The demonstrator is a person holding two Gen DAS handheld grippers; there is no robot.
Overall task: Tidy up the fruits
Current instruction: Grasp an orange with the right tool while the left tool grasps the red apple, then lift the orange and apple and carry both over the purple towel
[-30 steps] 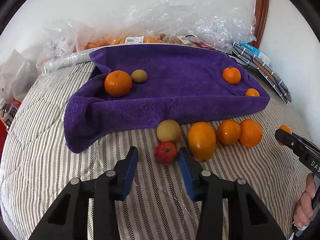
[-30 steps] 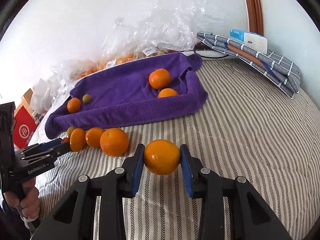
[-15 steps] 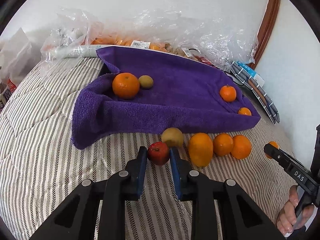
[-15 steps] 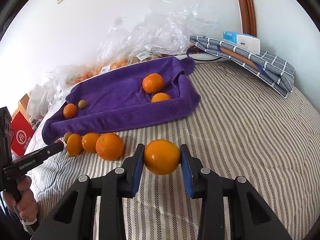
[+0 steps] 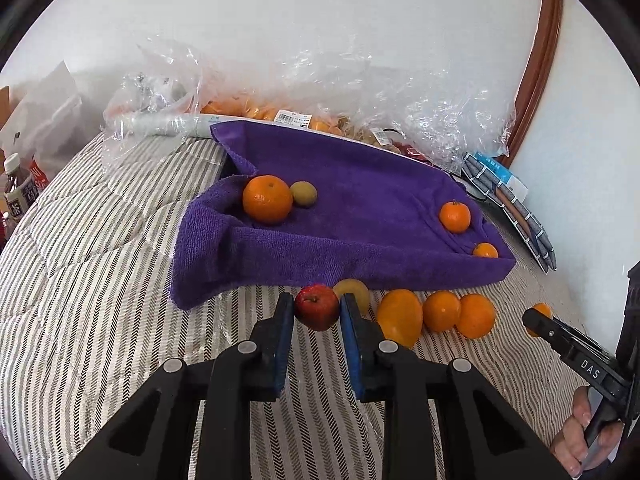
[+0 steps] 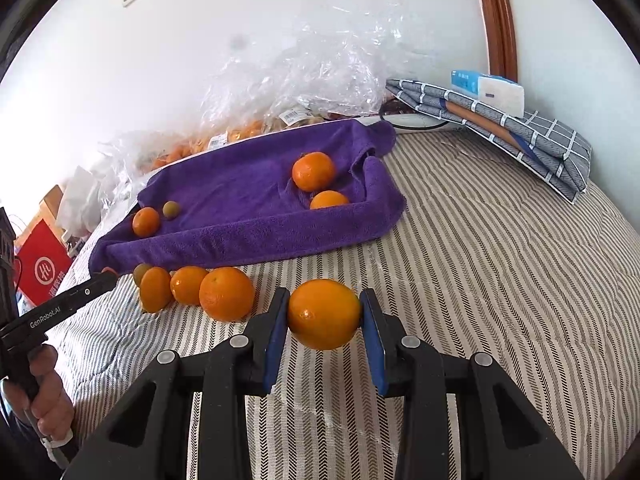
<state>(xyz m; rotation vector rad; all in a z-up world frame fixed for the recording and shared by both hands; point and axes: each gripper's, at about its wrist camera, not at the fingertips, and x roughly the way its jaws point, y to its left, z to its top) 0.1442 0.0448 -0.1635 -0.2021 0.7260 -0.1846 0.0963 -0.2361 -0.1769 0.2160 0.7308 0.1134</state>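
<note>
My left gripper [image 5: 314,310] is shut on a small red apple [image 5: 317,306], held just in front of the purple towel [image 5: 360,200]. My right gripper [image 6: 323,316] is shut on an orange [image 6: 324,314], lifted above the striped bedcover. On the towel lie a large orange [image 5: 267,199] and a green-brown fruit [image 5: 303,194] at the left, and two small oranges [image 5: 455,217] at the right. In front of the towel a yellow fruit [image 5: 354,294] and three oranges [image 5: 440,312] lie in a row; they also show in the right wrist view [image 6: 226,294].
Crinkled clear plastic bags [image 5: 360,92] with more fruit lie behind the towel against the wall. A folded checked cloth [image 6: 500,124] with a tissue pack lies at the far right. A red bag [image 6: 42,266] and bottles [image 5: 18,196] stand at the left bed edge.
My left gripper closed on the red apple and lifted it toward the towel. My right gripper stayed shut on its orange and rose slightly.
</note>
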